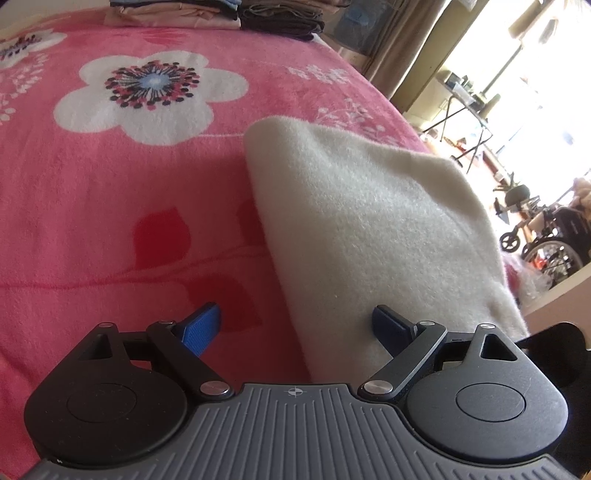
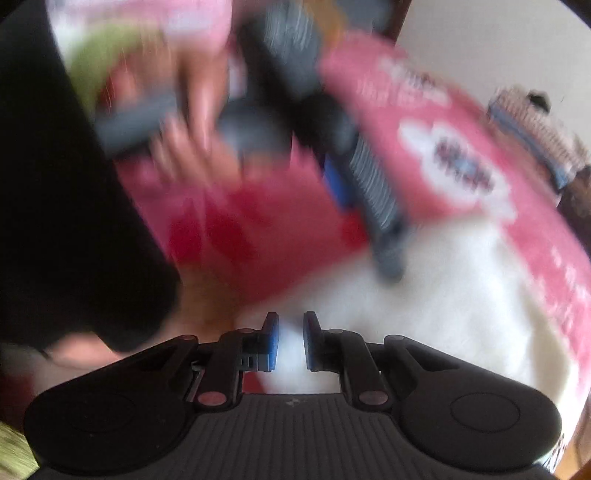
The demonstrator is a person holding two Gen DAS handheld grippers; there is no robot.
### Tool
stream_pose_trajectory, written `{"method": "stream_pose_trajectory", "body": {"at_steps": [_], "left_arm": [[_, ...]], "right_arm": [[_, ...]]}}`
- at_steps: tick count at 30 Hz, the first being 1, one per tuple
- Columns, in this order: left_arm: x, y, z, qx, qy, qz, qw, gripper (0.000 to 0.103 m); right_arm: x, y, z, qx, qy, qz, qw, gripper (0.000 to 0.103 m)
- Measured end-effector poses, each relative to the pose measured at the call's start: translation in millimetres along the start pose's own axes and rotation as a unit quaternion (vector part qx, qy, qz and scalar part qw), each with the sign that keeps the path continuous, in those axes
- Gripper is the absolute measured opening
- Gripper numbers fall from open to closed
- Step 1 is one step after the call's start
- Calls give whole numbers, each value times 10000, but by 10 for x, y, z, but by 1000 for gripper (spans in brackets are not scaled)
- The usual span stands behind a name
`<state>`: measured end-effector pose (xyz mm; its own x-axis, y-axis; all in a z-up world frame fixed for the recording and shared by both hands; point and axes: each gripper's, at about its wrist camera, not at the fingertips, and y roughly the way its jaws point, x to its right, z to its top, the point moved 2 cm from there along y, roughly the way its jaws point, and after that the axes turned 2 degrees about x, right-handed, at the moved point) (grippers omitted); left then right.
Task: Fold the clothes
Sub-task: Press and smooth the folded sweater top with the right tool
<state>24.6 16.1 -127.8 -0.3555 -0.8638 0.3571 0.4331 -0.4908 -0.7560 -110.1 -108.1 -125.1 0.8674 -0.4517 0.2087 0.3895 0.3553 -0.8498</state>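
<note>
A folded cream-white fleece garment (image 1: 369,229) lay on a pink plush blanket printed with large white flowers (image 1: 110,177), toward the blanket's right side. The left gripper (image 1: 299,328) hovered low at the garment's near edge with its blue-padded jaws spread wide apart: one finger stood over the bare pink blanket and the other over the white fleece, and nothing was held between them. At the far end of the blanket sat stacks of folded clothes, beige (image 1: 173,14) and dark brown (image 1: 284,18), side by side.

The right wrist view was heavily smeared by motion blur. There the right gripper (image 2: 291,341) had its jaws drawn close together with the white fleece (image 2: 443,295) showing in the narrow gap, apparently pinched. Beyond it, a hand (image 2: 192,122) gripped the handle of the other grey ribbed gripper (image 2: 373,184) above the blanket.
</note>
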Motion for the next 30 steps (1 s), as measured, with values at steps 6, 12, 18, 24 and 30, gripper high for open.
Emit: {"method": "stream_pose_trajectory", "body": {"at_steps": [6, 12, 18, 24, 30], "left_arm": [[-65, -192, -24, 356, -52, -230, 9991, 89], [-97, -306, -136, 538, -69, -424, 9976, 89], [58, -142, -272, 228, 229, -300, 9990, 89], [57, -67, -287, 187, 22, -344, 9992, 92], [108, -73, -330, 228, 84, -191, 9995, 92]], "right_arm": [[265, -426, 56, 387, 729, 140, 9965, 12], [634, -647, 138, 662, 1012, -183, 9925, 13], [763, -449, 184, 485, 961, -300, 9937, 12], [892, -252, 230, 308, 910, -417, 9945, 12], [973, -167, 369, 411, 1004, -495, 9929, 13]]}}
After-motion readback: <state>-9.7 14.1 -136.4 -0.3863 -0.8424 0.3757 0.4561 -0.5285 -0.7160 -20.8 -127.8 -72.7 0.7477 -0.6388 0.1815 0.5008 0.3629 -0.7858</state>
